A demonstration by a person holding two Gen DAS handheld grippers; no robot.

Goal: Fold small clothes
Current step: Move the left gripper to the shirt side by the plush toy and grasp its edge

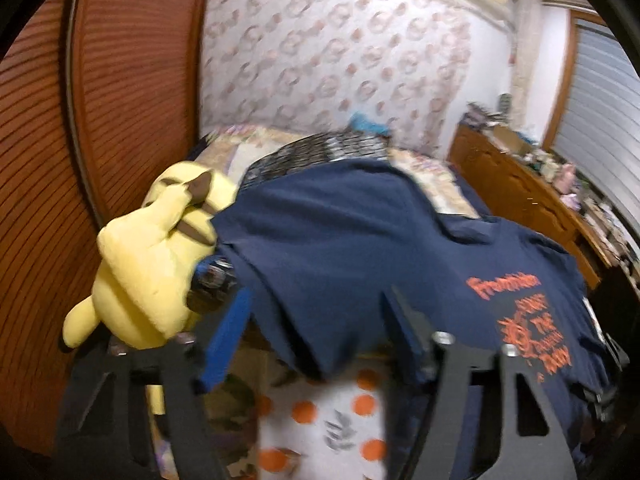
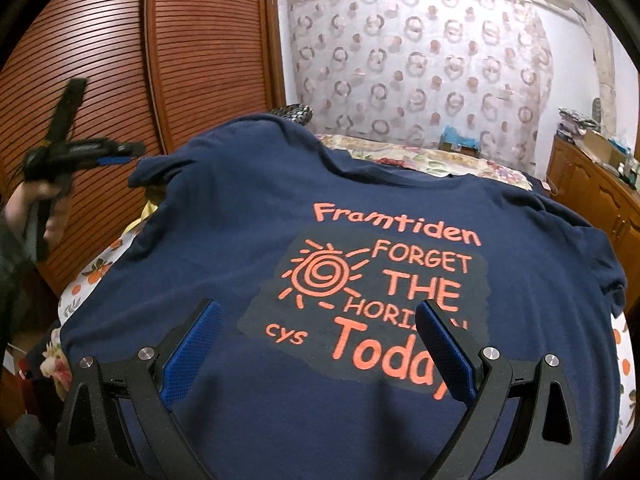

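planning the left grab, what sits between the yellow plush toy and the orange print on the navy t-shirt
Only plain navy t-shirt fabric, creased, lies between the yellow plush toy and the orange print, seen in the left wrist view.

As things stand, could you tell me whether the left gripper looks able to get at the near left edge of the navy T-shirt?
Probably yes. The left gripper is open, and the navy T-shirt edge lies between its fingers with nothing over it. The yellow plush toy sits just left and may get brushed.

A yellow plush toy [image 1: 152, 256] lies left of the tool. Ahead stand a patterned curtain [image 2: 420, 68] and, further left, a slatted wooden door [image 2: 200, 48]. A wooden dresser [image 1: 516, 200] stands to the right.
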